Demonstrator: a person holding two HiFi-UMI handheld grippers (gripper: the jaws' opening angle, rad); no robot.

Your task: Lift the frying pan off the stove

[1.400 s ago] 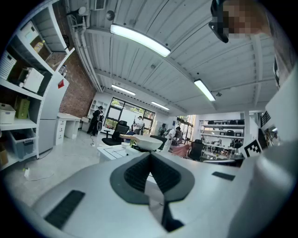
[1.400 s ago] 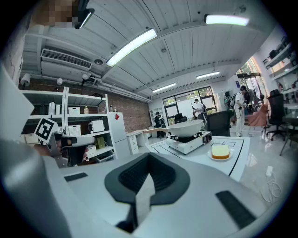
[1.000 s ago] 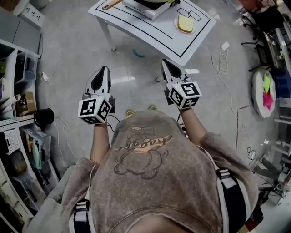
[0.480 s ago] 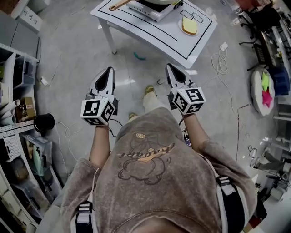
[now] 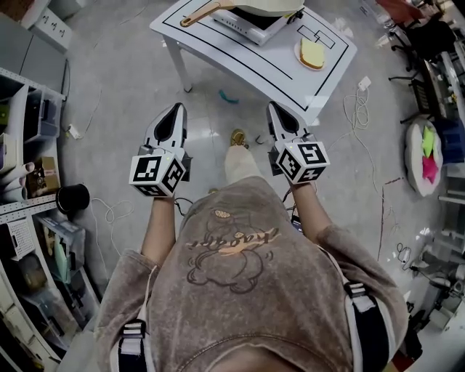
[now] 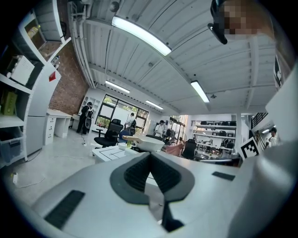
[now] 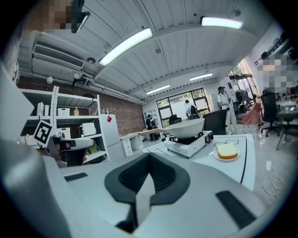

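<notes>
head view: the left hand-held gripper (image 5: 176, 110) and the right hand-held gripper (image 5: 274, 109) hang over the floor (image 5: 123, 87), short of the white counter (image 5: 290, 69) — the frying pan (image 5: 270, 6) sits on the stove (image 5: 243, 23) there.
left gripper view: jaws clenched together, nothing between them.
right gripper view: jaws likewise clenched and empty — the pan is on the stove ahead, with bread (image 7: 226, 151) beside it.

You're in an open lab-type workspace: strip lights (image 7: 125, 45) overhead, office chairs (image 6: 109, 133) ahead of your left gripper (image 5: 176, 110), storage shelves (image 5: 33, 120) to its left, loose cables (image 5: 356, 107) on the floor (image 5: 123, 65) right of your right gripper (image 5: 275, 109).
</notes>
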